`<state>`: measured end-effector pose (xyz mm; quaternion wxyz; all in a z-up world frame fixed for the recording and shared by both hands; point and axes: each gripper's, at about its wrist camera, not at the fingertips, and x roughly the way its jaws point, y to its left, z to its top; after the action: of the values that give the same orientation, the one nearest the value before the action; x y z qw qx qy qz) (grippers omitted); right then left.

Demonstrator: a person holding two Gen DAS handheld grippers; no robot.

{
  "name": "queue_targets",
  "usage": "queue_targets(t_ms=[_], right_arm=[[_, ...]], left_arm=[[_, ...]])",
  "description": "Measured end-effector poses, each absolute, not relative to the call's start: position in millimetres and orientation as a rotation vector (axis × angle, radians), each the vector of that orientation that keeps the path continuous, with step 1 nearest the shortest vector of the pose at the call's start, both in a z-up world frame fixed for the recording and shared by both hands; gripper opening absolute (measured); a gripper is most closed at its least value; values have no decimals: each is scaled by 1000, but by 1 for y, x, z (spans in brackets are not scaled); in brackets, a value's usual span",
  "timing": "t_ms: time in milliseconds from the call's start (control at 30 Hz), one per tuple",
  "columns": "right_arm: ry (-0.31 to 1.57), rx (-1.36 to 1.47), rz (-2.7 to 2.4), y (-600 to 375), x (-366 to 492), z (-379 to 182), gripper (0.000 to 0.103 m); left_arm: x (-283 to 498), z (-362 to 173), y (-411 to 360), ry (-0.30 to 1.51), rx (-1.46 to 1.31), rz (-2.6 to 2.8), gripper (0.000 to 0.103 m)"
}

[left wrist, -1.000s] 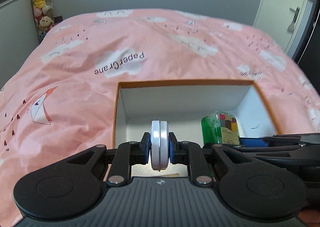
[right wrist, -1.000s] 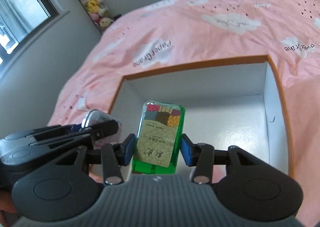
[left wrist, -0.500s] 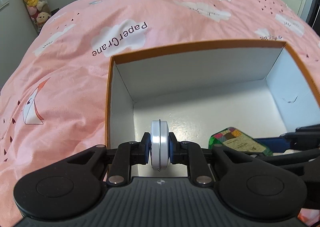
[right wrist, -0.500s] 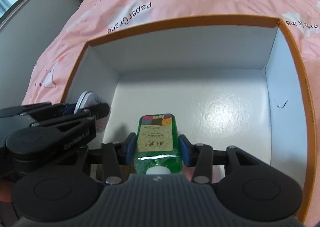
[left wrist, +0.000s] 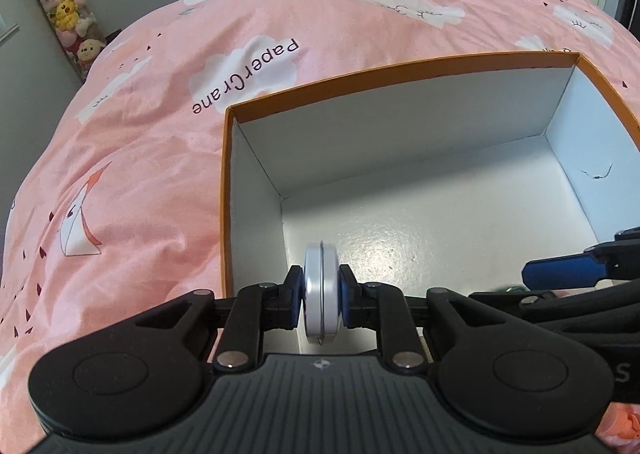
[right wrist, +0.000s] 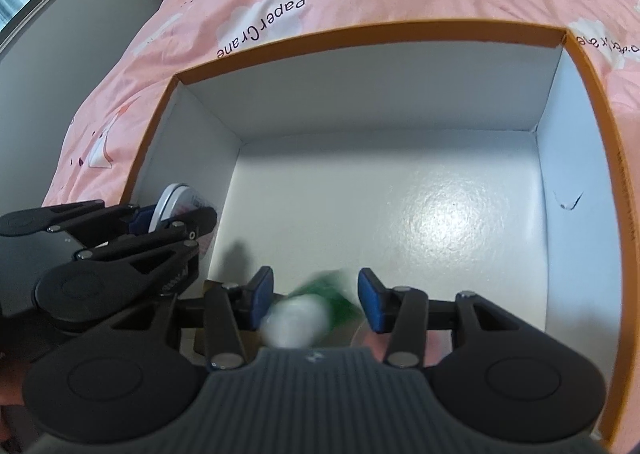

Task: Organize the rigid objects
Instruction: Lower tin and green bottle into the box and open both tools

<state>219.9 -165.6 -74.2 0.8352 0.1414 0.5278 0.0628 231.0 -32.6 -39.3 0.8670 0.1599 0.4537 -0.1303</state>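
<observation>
Silver and set on edge, one round tin (left wrist: pixel 321 290) sat pinched between the blue pads of the left gripper (left wrist: pixel 320 291), low over the near-left corner of the single orange-rimmed white box (left wrist: pixel 400 74). Only the right wrist view showed the one green bottle (right wrist: pixel 320 302), blurred, white cap toward the camera, lying loose between the spread pads of the right gripper (right wrist: pixel 316 300), touching neither. From the left wrist view that bottle was almost wholly hidden behind the right gripper's arm, just a green sliver showing. Ahead of both grippers the box floor lay glossy and bare; beyond it spread the pink bed cover (left wrist: pixel 120 174), and plush toys (left wrist: pixel 66 18) stood stacked far left.
</observation>
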Motion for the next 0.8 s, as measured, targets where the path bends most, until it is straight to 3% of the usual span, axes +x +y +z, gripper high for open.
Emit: queue_targets(t_ms=[67, 267, 800], right_arm=[[1112, 290, 137, -165, 219, -72, 47], [1080, 262, 119, -166, 214, -64, 49], [932, 155, 69, -166, 184, -19, 60]], left_arm=[[230, -39, -33, 945, 343, -268, 26], [225, -31, -28, 904, 302, -252, 50], [194, 14, -11, 810, 163, -269, 56]])
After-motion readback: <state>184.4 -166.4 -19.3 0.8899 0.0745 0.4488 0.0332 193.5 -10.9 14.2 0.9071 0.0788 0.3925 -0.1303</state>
